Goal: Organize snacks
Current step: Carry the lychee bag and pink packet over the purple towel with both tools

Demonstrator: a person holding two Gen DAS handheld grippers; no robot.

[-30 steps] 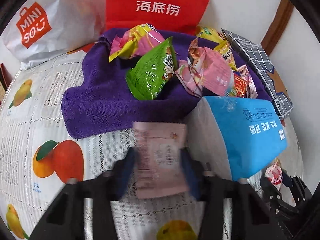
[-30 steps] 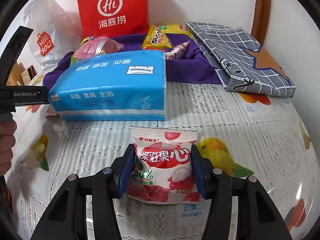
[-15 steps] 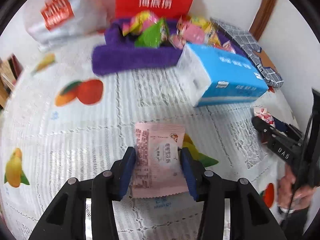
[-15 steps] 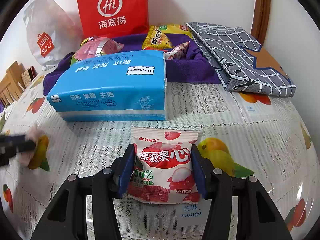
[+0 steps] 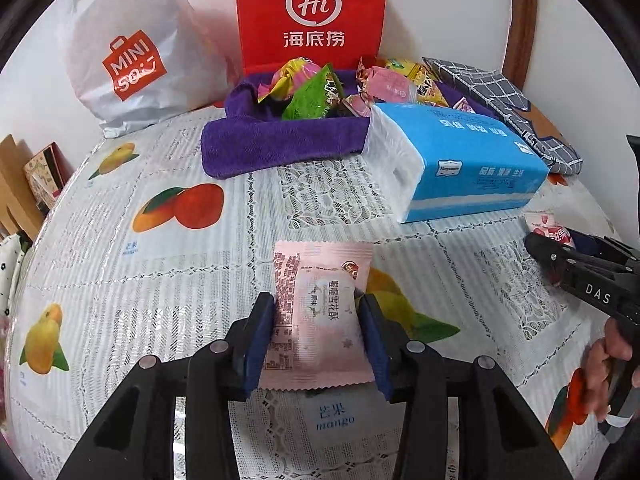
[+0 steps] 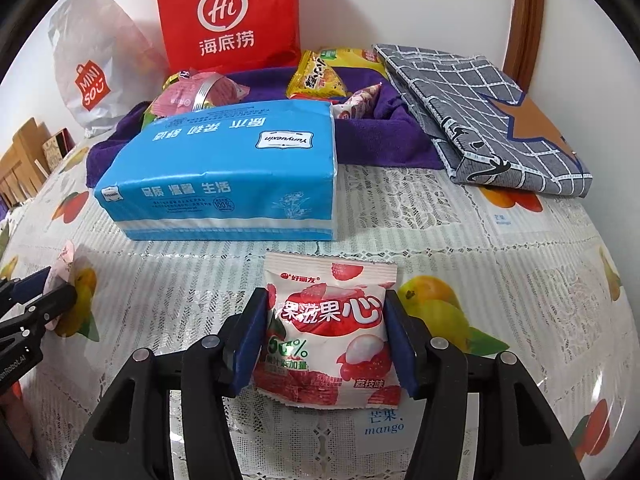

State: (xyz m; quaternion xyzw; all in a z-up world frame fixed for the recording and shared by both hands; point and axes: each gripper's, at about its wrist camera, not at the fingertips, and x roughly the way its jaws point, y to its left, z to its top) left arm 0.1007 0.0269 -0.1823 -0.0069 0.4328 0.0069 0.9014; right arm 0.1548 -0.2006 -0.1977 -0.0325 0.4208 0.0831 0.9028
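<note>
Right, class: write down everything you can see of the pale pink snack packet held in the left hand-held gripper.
The pale pink snack packet is a flat, glossy pillow pouch with serrated ends. Its face shows dark printed text, a barcode-like block and a small round logo. It points away from the camera, pinched at its sides between the blue pads of the left hand-held gripper, over the fruit-print tablecloth; whether it touches the cloth is unclear.

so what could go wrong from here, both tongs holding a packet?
1. The left tongs pinch the pink packet only at its side edges; the soft wrapper could buckle and slip out.
2. The right tongs hold the lychee packet the same way, so a fast swing might shake it loose.
3. The blue tissue pack lies in front of the purple towel, so a low pass toward the snack pile could knock it.
</note>
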